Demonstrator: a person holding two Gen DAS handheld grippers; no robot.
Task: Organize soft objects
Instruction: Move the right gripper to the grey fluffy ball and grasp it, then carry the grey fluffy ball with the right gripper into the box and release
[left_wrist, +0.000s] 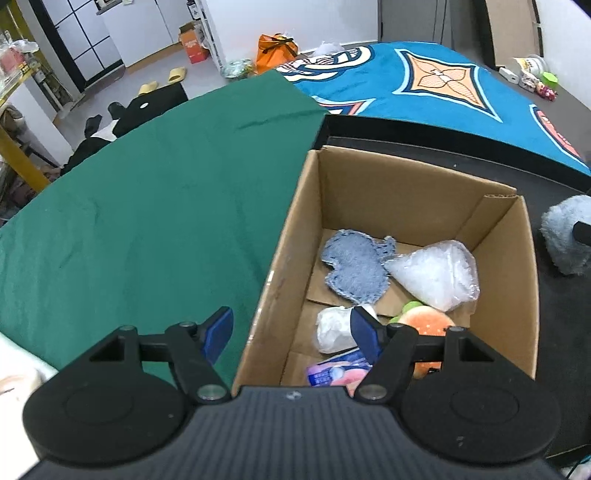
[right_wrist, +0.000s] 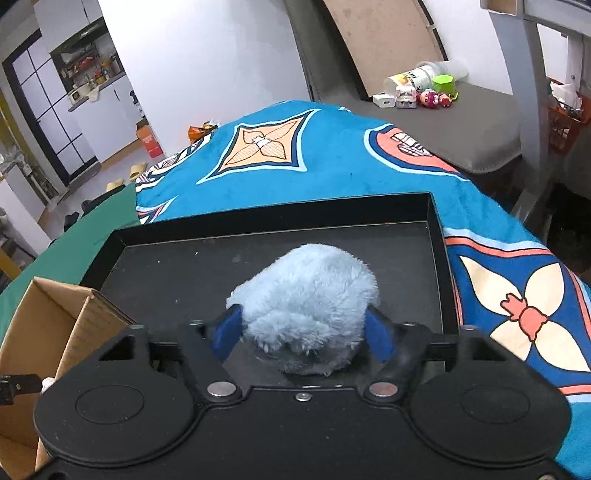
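A: How is the fluffy blue plush (right_wrist: 306, 306) going to handle?

B: Light and squashy, I'm guessing (fur compresses), so grip across its middle. It's sitting pale and shaggy on the black tray (right_wrist: 436, 266).

A: And the right gripper (right_wrist: 303, 332)?

B: Its blue pads are pressing the plush's sides.

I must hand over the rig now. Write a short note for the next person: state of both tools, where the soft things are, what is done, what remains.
Right tool: closed on the fluffy blue plush, which still sits on the black tray.
Left tool: open, empty, above the near left edge of the cardboard box.
Done: in the box lie a blue cloth, a clear bag, a white bundle, a burger toy and a pink packet.
Left: lift the plush and place it in the box.
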